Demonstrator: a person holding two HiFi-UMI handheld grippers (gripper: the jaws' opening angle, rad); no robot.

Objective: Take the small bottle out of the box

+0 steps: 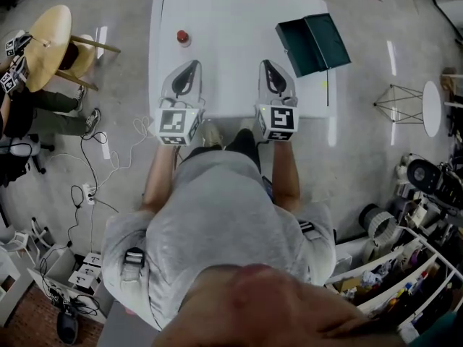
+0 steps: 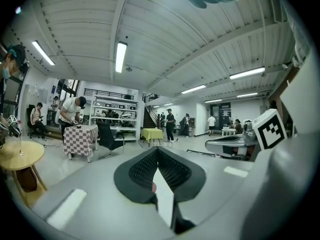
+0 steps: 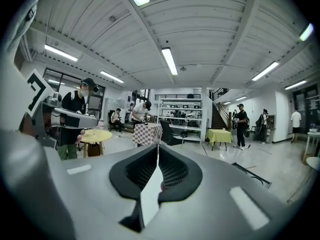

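A round wooden table (image 1: 47, 42) stands at the upper left, a power strip (image 1: 88, 192) lying on the floor below it. Cluttered shelves (image 1: 412, 266) fill the lower right corner.

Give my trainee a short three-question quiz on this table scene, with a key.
1. True or false: the small bottle is inside the box.
2. The box is: A) open, B) shut, C) lying on the floor.
3. What do the left gripper and the right gripper hold?

Key:
1. False. It stands on the table, well apart from the box.
2. A.
3. Nothing. Both are shut with nothing between the jaws.
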